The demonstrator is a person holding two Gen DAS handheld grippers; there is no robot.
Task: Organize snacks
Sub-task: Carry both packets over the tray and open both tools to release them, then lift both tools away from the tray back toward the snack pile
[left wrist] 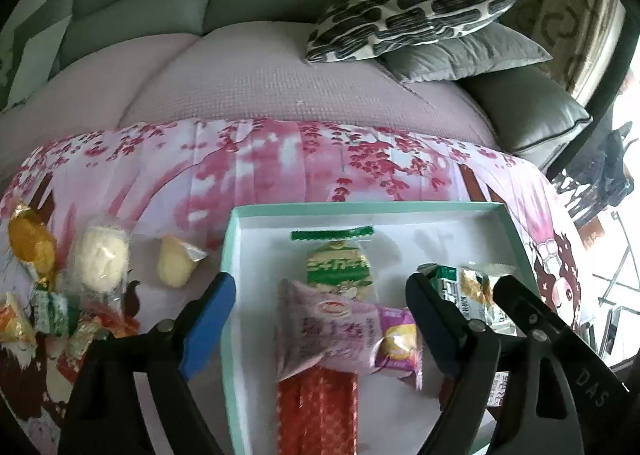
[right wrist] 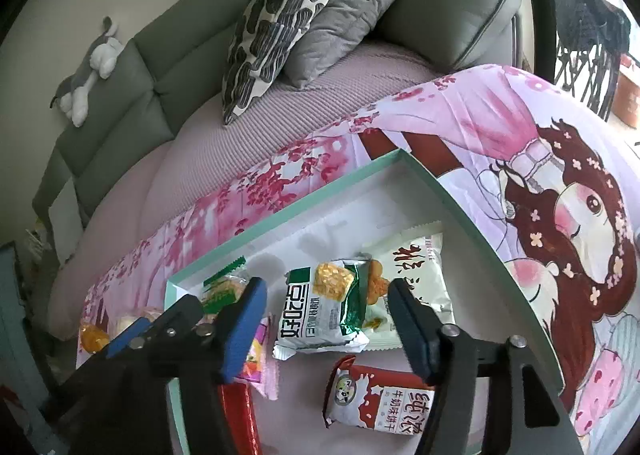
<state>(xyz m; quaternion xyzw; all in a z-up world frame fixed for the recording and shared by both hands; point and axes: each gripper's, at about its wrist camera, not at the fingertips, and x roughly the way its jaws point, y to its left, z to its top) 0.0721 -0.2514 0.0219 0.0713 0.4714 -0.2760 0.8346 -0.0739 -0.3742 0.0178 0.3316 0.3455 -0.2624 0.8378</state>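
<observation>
left gripper [left wrist: 320,307]: i saw its jaws standing wide apart over the box, gripping nothing; the pink packet lay below and between them, untouched as far as i could tell.
right gripper [right wrist: 326,313]: its jaws were apart too, the green-and-white packet lying loose between them, neither pad pressing on it.
box [left wrist: 236,211]: a shallow mint-rimmed tray with a white floor, sitting on the pink blossom-print cloth [left wrist: 248,163] that covered the surface.
green-and-white packet [right wrist: 324,309]: flat in the box, overlapping a pale packet [right wrist: 416,255] behind it.
pink packet [left wrist: 340,331]: in the box, lying over the top of a red patterned pack [left wrist: 316,411], just below a round green-sealed cracker [left wrist: 340,263].
red-and-white biscuit packet [right wrist: 378,399]: near the box's front, in front of the green-and-white packet.
loose snacks [left wrist: 100,259]: a white round one, a yellowish one and some gold wrappers (all outside the box, to its left) on the cloth.
background: a grey sofa with a patterned cushion [left wrist: 412,11].
</observation>
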